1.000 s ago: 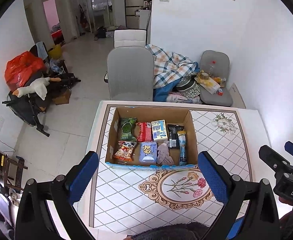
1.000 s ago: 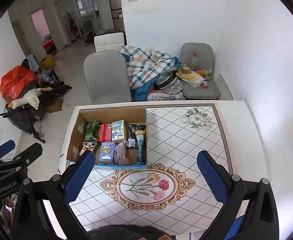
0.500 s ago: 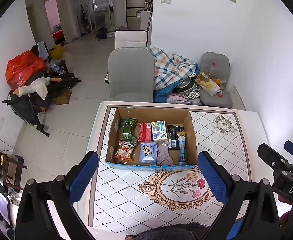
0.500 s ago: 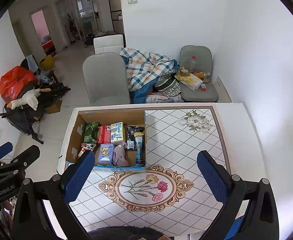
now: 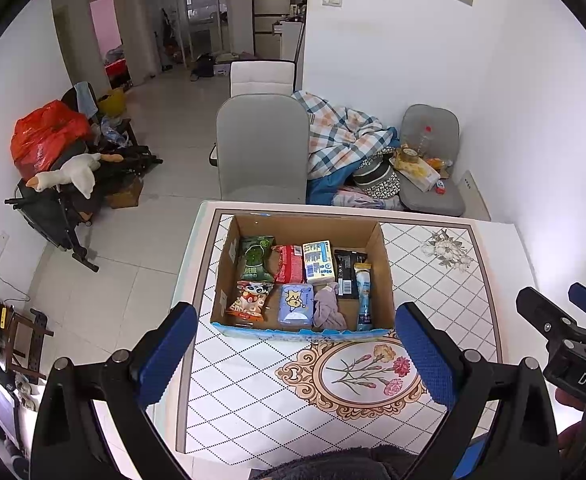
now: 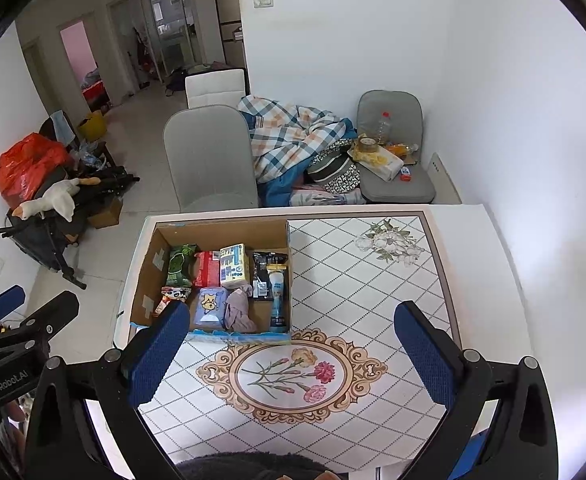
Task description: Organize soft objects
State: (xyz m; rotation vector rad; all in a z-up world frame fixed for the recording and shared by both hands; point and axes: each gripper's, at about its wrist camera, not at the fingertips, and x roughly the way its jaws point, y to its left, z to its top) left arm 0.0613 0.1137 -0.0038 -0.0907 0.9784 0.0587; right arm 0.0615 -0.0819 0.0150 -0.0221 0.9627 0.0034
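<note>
A cardboard box [image 5: 383, 264] [image 6: 145, 276] stands on the patterned table [image 5: 473, 280] [image 6: 373, 280], at its far left. It holds several snack packs, a blue tissue pack [image 5: 295, 304] [image 6: 209, 306] and a crumpled mauve cloth [image 5: 329, 308] [image 6: 239, 306] in the front row. My left gripper [image 5: 297, 354] is open and empty, high above the table's near side. My right gripper [image 6: 293, 354] is open and empty too, above the flower medallion [image 6: 289, 374]. The right gripper also shows at the left wrist view's right edge [image 5: 573, 332].
A grey chair [image 5: 263, 152] stands behind the table's far edge. A plaid blanket [image 5: 341, 136] and a cluttered grey seat [image 5: 429, 176] lie by the back wall. A red bag [image 5: 45, 136] and a plush goose [image 5: 69, 174] sit on a rack at left.
Both grippers have risen and drawn back slightly, so the table and box look a little smaller and lower. Both stay open and empty.
</note>
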